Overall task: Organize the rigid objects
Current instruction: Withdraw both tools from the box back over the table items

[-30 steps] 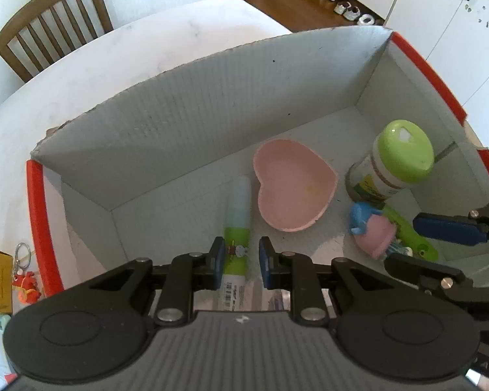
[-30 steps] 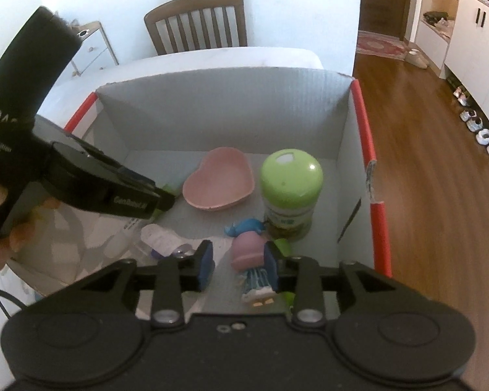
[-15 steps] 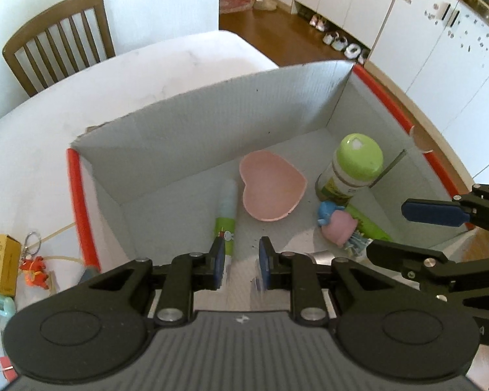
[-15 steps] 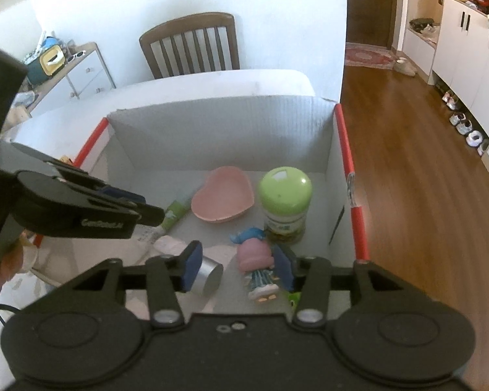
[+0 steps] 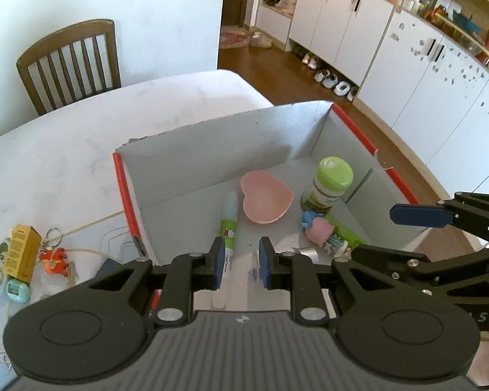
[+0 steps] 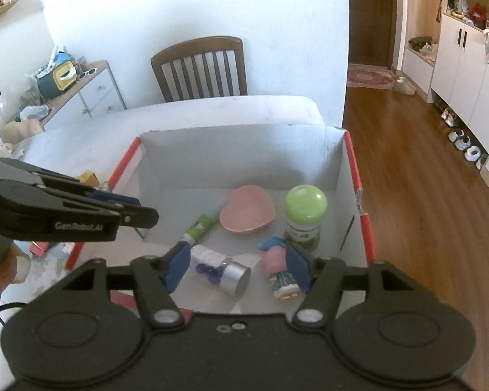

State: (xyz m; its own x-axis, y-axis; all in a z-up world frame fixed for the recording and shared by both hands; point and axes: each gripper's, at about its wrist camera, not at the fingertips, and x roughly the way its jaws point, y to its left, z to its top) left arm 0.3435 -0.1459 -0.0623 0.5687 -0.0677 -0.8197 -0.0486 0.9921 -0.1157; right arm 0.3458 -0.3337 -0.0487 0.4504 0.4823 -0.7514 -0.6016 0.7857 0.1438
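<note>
Sitting on the white marbled tabletop [image 5: 65,150]: open white cardboard box with red-taped edges [image 6: 352,159], now showing whole in both wrist views where a second ago only its inside filled the frame. Both cameras pulling up and back from the box.

Lying inside, largest down: green-lidded cylindrical jar [image 6: 304,215] standing upright by the right-hand wall; pink heart-shaped shallow dish [image 6: 247,213] just beside it; white-and-green tube [image 5: 229,220] lying flat beside the dish; clear bottle with silver cap [image 6: 223,268] on its side near the front; small pink-haired doll figure [image 6: 278,267] lying by the jar's foot.

Right gripper [image 6: 238,268] spreading its blue pads at this moment, far wider than a second ago, when they were flanking the doll closely. Nothing pinched between them now; doll and bottle merely showing through the gap, resting on the box floor. Reading as a release just finished.

Left gripper [image 5: 239,262] keeping its narrowest setting, a slim gap showing between the pads, gripping nothing; the tube lying on the box floor beyond.

Remaining loose outside on the table's left edge: small yellow carton [image 5: 21,249], red keyring charm [image 5: 53,255], pale teal oval trinket [image 5: 18,290]. Looking like the next candidates; task judged partway through.
</note>
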